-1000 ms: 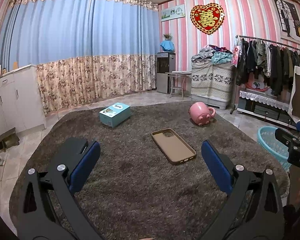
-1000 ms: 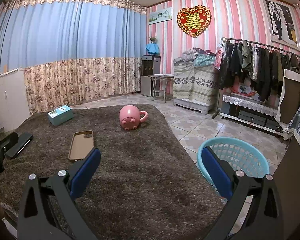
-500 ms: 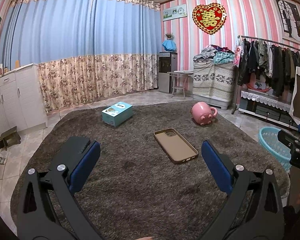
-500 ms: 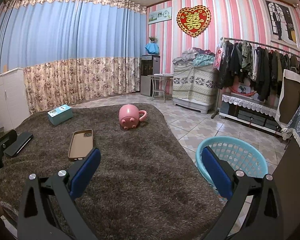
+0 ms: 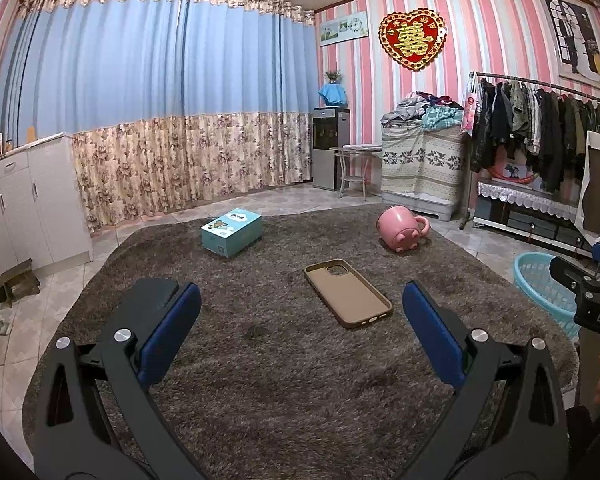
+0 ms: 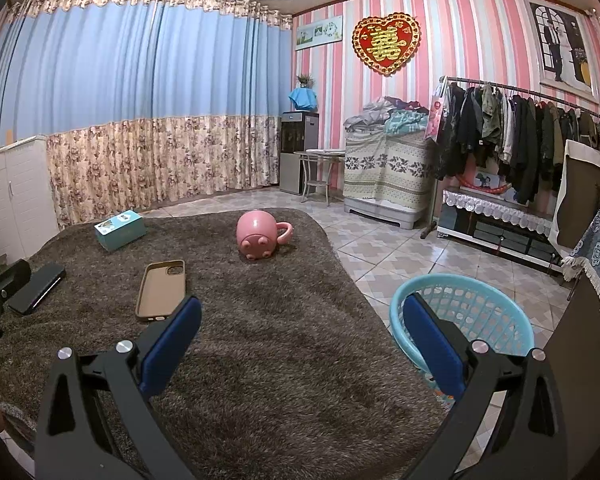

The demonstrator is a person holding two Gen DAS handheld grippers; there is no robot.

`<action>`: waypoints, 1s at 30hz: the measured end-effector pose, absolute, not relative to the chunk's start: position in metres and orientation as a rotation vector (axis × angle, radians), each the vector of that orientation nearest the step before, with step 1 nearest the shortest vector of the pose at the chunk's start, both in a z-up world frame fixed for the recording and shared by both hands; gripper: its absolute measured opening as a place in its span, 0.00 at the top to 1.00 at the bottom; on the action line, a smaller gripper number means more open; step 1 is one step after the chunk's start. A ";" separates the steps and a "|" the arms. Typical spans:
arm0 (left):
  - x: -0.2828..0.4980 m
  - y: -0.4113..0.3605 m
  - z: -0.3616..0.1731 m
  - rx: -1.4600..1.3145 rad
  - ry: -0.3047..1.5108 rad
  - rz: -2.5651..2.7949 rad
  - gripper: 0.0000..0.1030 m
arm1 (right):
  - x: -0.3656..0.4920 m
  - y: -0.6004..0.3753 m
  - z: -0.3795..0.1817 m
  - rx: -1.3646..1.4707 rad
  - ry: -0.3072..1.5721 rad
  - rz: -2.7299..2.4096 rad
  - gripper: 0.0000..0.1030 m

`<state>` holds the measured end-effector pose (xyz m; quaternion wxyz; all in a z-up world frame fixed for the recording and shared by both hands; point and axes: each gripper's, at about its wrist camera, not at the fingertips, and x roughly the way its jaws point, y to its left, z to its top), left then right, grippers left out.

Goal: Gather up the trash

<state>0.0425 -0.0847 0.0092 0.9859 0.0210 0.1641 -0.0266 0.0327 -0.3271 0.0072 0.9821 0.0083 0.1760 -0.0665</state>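
Note:
A brown shag rug (image 5: 284, 376) carries a tan phone case (image 5: 347, 293), a tipped pink pig mug (image 5: 401, 231), a teal box (image 5: 231, 232) and a black flat object (image 5: 152, 296) partly hidden behind my left finger. My left gripper (image 5: 300, 332) is open and empty, hovering above the rug short of the phone case. My right gripper (image 6: 300, 344) is open and empty, above the rug's right side, with the light blue basket (image 6: 496, 308) behind its right finger. The right wrist view also shows the case (image 6: 162, 290), mug (image 6: 258, 236), box (image 6: 120, 230) and black object (image 6: 38, 288).
White cabinets (image 5: 28, 208) stand at the left. A clothes rack (image 5: 540, 128), a covered pile (image 5: 420, 164), a small table (image 5: 354, 164) and a water dispenser (image 5: 330, 148) line the far right wall. Tiled floor (image 6: 396, 248) surrounds the rug. A brown panel (image 6: 580, 360) stands right of the basket.
Both views have shifted slightly; objects drift a little right in the left wrist view and the basket a little left in the right wrist view. Both grippers stay open.

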 end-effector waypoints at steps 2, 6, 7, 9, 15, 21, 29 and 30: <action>0.042 -0.086 0.009 0.045 0.328 -0.051 0.05 | 0.033 -0.327 0.007 0.015 0.353 -0.134 0.04; 0.039 -0.086 0.011 0.054 0.318 -0.049 0.05 | 0.033 -0.327 0.007 0.015 0.354 -0.134 0.04; 0.038 -0.086 0.012 0.056 0.314 -0.048 0.05 | 0.033 -0.327 0.007 0.016 0.354 -0.133 0.04; 0.037 -0.087 0.013 0.054 0.311 -0.049 0.05 | 0.032 -0.328 0.007 0.015 0.354 -0.133 0.04; 0.036 -0.088 0.014 0.053 0.312 -0.055 0.05 | 0.033 -0.327 0.006 0.015 0.354 -0.134 0.04; 0.035 -0.089 0.014 0.054 0.309 -0.053 0.05 | 0.032 -0.327 0.007 0.015 0.354 -0.133 0.04; 0.034 -0.093 0.017 0.071 0.309 -0.052 0.05 | 0.033 -0.326 0.005 0.015 0.353 -0.134 0.04; 0.034 -0.093 0.017 0.072 0.308 -0.052 0.05 | 0.033 -0.325 0.005 0.014 0.353 -0.134 0.04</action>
